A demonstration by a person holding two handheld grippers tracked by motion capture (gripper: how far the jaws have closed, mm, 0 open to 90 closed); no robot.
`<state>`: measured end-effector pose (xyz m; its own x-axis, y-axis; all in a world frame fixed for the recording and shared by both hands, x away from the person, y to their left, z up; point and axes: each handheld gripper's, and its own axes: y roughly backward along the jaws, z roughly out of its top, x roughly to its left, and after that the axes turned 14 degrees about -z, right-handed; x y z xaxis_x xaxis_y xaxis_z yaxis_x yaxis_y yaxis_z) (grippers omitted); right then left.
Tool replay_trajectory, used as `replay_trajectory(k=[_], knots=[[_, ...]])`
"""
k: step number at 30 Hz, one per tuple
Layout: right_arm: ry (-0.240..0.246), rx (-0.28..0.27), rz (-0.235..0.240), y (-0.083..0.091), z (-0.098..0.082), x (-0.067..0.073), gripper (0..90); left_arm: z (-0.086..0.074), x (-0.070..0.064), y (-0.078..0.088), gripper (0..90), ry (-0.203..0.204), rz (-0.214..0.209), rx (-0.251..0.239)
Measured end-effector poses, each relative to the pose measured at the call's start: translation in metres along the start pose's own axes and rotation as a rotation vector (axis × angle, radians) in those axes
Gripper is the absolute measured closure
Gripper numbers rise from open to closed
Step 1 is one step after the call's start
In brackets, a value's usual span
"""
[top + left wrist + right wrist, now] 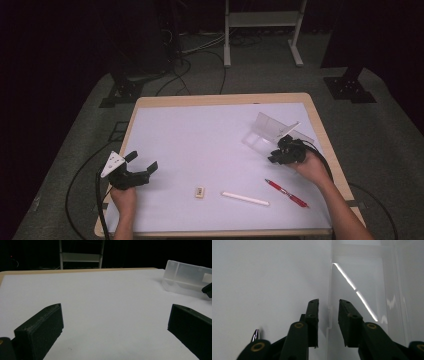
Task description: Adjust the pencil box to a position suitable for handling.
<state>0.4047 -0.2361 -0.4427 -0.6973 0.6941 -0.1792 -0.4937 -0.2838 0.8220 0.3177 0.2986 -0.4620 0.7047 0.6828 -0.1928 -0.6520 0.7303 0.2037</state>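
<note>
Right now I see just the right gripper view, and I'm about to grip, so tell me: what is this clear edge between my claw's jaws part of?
Observer: In the high view it belongs to a clear box at the far right of the table, with one panel standing up. The right claw is at the box's near edge.
Operator: Is the left claw in the way?
Observer: No. The left claw hovers open and empty over the table's left side, well apart.
Operator: Is anything loose nearby?
Observer: A red pen lies nearer the person than the right claw. A white stick and a small block lie further left.
</note>
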Motion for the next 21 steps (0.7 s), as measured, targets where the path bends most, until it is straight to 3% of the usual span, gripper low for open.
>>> replay_trajectory(k=[11, 21], knots=[[0.037, 0.036, -0.012, -0.0085, 0.0001, 0.0023, 80.2, 0.0, 0.0006, 0.0002, 0.0, 0.003, -0.001, -0.002], [0.072, 0.034, -0.036, -0.008, 0.0009, 0.0053, 84.4, 0.0, 0.0009, 0.0005, 0.0, 0.006, -0.002, -0.004]])
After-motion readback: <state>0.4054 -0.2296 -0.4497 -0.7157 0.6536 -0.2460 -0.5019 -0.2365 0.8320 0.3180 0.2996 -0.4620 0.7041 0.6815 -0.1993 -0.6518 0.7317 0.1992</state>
